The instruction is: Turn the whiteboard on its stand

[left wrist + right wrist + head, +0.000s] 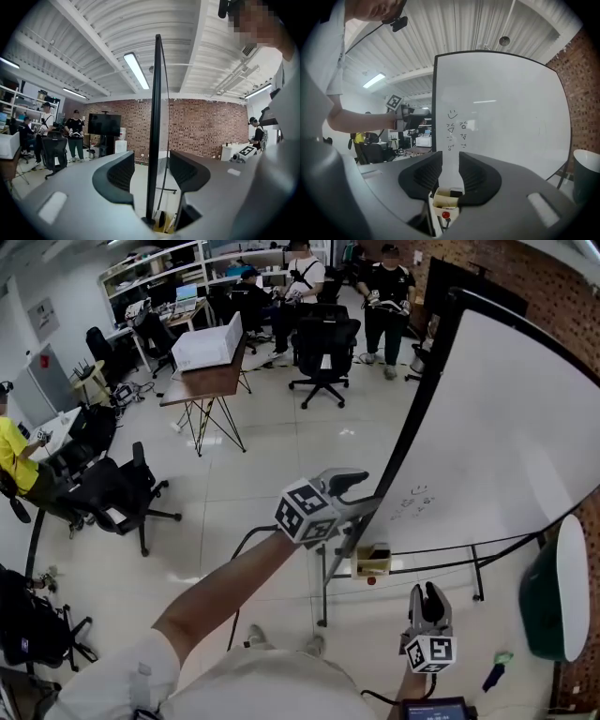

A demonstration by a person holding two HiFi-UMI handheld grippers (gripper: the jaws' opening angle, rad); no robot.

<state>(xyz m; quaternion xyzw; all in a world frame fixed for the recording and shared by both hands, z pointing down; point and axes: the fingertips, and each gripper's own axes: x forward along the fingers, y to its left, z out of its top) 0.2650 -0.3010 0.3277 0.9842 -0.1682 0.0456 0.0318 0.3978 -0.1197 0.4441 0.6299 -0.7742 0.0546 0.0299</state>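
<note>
The right gripper [426, 592] is held low and nearest, its jaws parted by a narrow gap with nothing between them. It is pointed at the white face of the whiteboard [506, 427], well short of it. A small blue thing [494, 676] is seen on the floor to its right, too small to be told. A dark green bin [544, 601] is set near the board's lower right corner.

Just beyond, the left gripper [367, 491] is held out on a bare arm. Its jaws are spread wide about the board's black left edge, with a gap seen on either side, so that the edge is straddled and not pinched. A small cream box [372, 562] with a red knob under it is fixed to the stand [323, 589] below that edge. The board is carried upright on this thin black stand, and some faint writing is seen near its left edge.

Farther off, on the tiled floor, a black office chair [117, 493] is placed at the left beside a person in yellow [14, 456]. A wooden table [202, 382] bearing a white box [206, 343] is seen beyond, then another black chair [323, 348]. People [384, 287] are gathered at the far end, and a brick wall [553, 287] is seen behind the board.
</note>
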